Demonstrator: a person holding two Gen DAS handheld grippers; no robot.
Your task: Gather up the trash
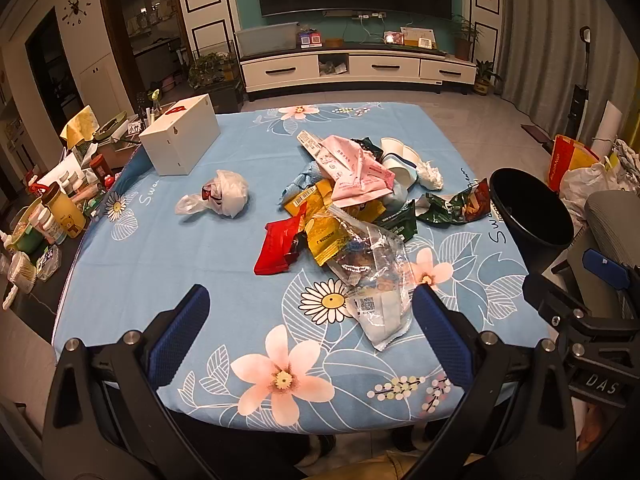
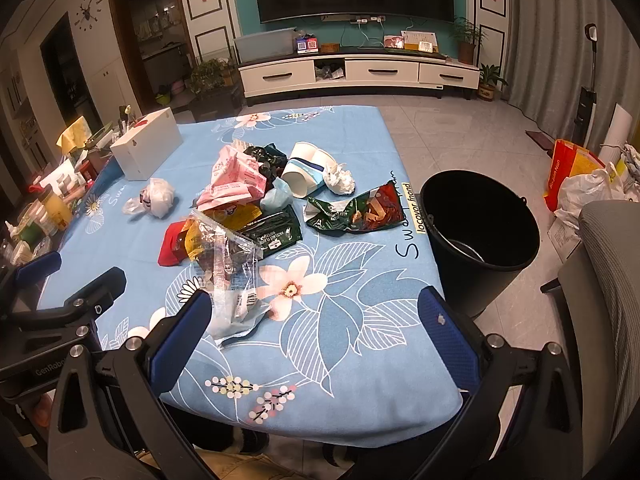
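Both my grippers are hanging over the near edge of the blue flowered tablecloth (image 1: pixel 168 240), fingers spread wide, nothing in them. Left gripper (image 1: pixel 310 312) has the crumpled clear plastic wrapper (image 1: pixel 372 268) right by its right fingertip. Right gripper (image 2: pixel 316 312) sits near that same wrapper. The wrapper pile fills mid-table, and the round black plastic bucket (image 2: pixel 480 220) stands on the floor beside the table's right edge.

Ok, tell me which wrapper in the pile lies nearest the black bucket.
The torn green-and-red snack bag, lying apart at the pile's right edge, closest to the black bucket. The red, pink and clear wrappers sit farther left.
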